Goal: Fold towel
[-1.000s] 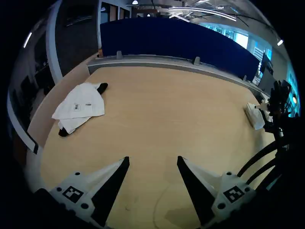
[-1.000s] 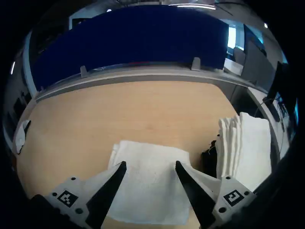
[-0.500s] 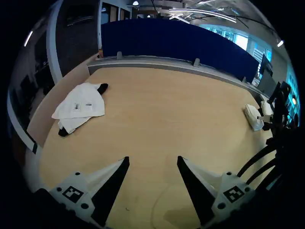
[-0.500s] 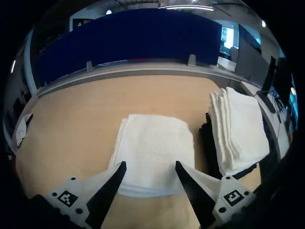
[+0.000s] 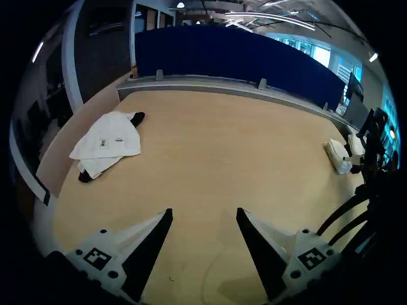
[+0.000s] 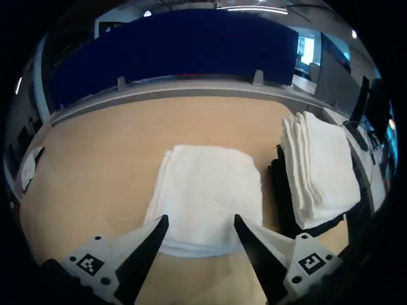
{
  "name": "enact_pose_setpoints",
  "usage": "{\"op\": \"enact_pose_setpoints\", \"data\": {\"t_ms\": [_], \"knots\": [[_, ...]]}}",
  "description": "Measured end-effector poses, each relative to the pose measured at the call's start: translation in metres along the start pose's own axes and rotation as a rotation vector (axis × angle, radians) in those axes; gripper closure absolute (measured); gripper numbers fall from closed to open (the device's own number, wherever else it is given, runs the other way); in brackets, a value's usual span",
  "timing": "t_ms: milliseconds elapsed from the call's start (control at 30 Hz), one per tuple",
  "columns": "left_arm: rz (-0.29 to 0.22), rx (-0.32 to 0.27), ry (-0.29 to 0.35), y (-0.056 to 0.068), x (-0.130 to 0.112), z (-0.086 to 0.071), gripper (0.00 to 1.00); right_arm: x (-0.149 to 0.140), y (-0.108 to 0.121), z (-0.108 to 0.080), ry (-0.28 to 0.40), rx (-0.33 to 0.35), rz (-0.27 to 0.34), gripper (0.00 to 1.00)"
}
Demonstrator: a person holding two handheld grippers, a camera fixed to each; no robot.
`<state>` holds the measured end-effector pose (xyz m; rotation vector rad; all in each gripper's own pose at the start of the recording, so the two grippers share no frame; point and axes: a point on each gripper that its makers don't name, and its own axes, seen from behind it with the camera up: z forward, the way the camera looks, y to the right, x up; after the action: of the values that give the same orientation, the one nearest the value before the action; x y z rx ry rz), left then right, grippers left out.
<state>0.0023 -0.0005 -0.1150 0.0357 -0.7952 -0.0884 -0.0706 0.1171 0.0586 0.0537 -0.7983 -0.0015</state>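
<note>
Risk, as I judge it, sits at the near hem of the folded white terry towel (image 6: 206, 195), which lies flat on the light wooden table (image 6: 102, 152) just beside the stack of folded white towels (image 6: 320, 168). The right tongs (image 6: 201, 217), spread wide and empty, hover at that hem, and a pinch catching only the top layers could peel the fold open. The left tongs (image 5: 203, 211) gape empty above bare table, well apart from the crumpled white cloth (image 5: 107, 140), too far off to steady anything
</note>
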Motion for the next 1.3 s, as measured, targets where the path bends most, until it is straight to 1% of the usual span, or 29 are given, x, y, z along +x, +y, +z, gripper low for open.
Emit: {"op": "enact_pose_setpoints", "data": {"t_ms": [200, 300, 500, 600, 767, 800, 900, 1000, 1100, 1200, 1300], "knots": [[-0.003, -0.009, 0.019, -0.003, 0.007, 0.002, 0.07, 0.021, -0.016, -0.035, 0.082, 0.004, 0.015, 0.0], [-0.006, -0.016, 0.034, -0.006, 0.013, 0.004, 0.07, 0.032, -0.031, -0.057, 0.138, 0.01, 0.028, 0.0], [-0.013, -0.047, 0.082, -0.008, 0.032, 0.01, 0.07, 0.053, -0.075, -0.106, 0.269, 0.043, 0.054, 0.0], [-0.014, -0.07, 0.116, -0.007, 0.043, 0.012, 0.07, 0.061, -0.098, -0.131, 0.336, 0.056, 0.058, 0.0], [-0.009, -0.098, 0.185, -0.005, 0.062, 0.013, 0.07, 0.068, -0.128, -0.167, 0.445, 0.069, 0.043, 0.0], [-0.009, -0.105, 0.202, -0.004, 0.066, 0.013, 0.07, 0.07, -0.134, -0.175, 0.469, 0.07, 0.038, 0.0], [-0.01, -0.122, 0.251, -0.003, 0.078, 0.012, 0.07, 0.075, -0.141, -0.194, 0.536, 0.057, 0.037, 0.0], [-0.015, -0.138, 0.311, -0.001, 0.093, 0.009, 0.07, 0.081, -0.146, -0.209, 0.597, 0.046, 0.058, 0.0], [-0.025, -0.146, 0.395, -0.003, 0.115, 0.003, 0.07, 0.082, -0.149, -0.218, 0.632, 0.038, 0.083, 0.0], [-0.04, -0.139, 0.495, -0.009, 0.142, -0.006, 0.07, 0.079, -0.15, -0.218, 0.642, 0.027, 0.11, 0.0], [-0.042, -0.13, 0.597, -0.01, 0.164, -0.018, 0.07, 0.078, -0.155, -0.217, 0.642, 0.028, 0.122, 0.0]]}}
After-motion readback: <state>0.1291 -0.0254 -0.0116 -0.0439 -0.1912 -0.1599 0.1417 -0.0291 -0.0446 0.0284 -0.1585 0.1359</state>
